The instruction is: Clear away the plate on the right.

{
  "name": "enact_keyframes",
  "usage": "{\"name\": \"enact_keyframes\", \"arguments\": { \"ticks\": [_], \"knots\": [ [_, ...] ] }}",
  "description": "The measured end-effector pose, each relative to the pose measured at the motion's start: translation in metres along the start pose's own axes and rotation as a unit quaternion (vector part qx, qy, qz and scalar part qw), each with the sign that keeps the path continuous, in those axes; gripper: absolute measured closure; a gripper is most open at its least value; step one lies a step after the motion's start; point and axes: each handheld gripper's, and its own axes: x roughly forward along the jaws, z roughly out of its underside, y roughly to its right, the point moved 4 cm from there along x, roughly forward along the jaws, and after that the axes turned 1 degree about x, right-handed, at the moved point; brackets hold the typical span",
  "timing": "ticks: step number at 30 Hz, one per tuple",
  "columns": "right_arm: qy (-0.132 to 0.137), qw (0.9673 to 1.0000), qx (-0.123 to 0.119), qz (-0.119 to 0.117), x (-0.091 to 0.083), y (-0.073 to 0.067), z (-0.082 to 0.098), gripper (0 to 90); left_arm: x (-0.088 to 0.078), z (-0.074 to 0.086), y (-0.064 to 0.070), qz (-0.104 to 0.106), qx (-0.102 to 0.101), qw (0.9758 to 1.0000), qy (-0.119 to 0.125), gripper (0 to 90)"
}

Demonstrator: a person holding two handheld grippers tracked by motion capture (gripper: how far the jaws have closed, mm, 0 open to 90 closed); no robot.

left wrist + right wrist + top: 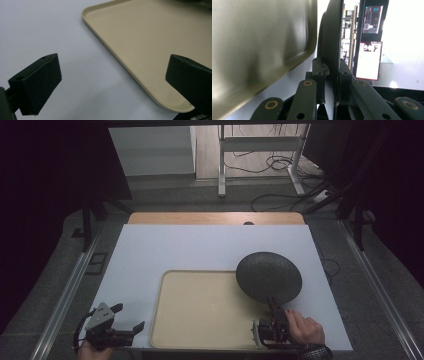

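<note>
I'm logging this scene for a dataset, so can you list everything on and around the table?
Mat: one, pale blue-white, covering most of the table.
Table: one, wood, far edge showing beyond the mat.
Tray: one, beige, near middle of the mat.
Plate: one, dark speckled, over the tray's far right corner, gripped at its rim.
Cables: several, dark, on the floor beyond.
Left gripper: black, open, left of the tray.
Right gripper: black, clamping the plate.
Hand: one, holding the right gripper.

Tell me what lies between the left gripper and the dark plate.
In the high view, the beige tray lies between the left gripper and the dark plate, which the right gripper holds.
</note>
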Motion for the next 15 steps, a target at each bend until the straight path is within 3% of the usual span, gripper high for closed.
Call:
{"name": "enact_keyframes", "arguments": {
  "ticks": [2, 4, 5, 6, 7, 8, 9, 10, 15],
  "knots": [
    [-0.007, 1.0000, -0.004, -0.005, -0.005, 0.001, -0.004, 80.3, 0.000, 0.000, 0.000, 0.000, 0.000, 1.0000, 0.000, 0.0],
    [0.009, 1.0000, -0.001, 0.002, -0.004, 0.000, -0.006, 80.2, 0.000, 0.000, 0.000, 0.000, 0.000, 1.0000, 0.000, 0.0],
    [-0.011, 0.9991, -0.009, 0.039, -0.009, 0.000, -0.008, 80.2, 0.000, 0.000, 0.000, 0.000, 0.000, 1.0000, 0.000, 0.0],
    [0.021, 0.9997, 0.000, 0.012, -0.005, -0.001, -0.010, 80.1, 0.000, 0.000, 0.000, 0.000, 0.000, 1.0000, 0.000, 0.0],
    [-0.007, 0.9997, -0.012, 0.021, -0.011, 0.000, -0.011, 80.0, 0.000, 0.000, 0.000, 0.000, 0.000, 1.0000, 0.000, 0.0],
    [0.004, 1.0000, -0.006, -0.002, -0.011, 0.000, -0.013, 79.9, 0.000, 0.000, 0.000, 0.000, 0.000, 1.0000, 0.000, 0.0],
    [0.028, 0.9994, -0.001, 0.023, -0.008, -0.002, -0.015, 79.9, 0.000, 0.000, 0.000, 0.000, 0.000, 1.0000, 0.000, 0.0],
    [0.017, 0.9998, -0.004, 0.002, -0.010, -0.002, -0.016, 79.8, 0.000, 0.000, 0.000, 0.000, 0.000, 1.0000, 0.000, 0.0],
    [0.024, 0.9997, -0.005, 0.003, -0.014, -0.003, -0.022, 79.6, 0.000, 0.000, 0.000, 0.000, 0.001, 1.0000, 0.000, 0.0]
  ]
}}
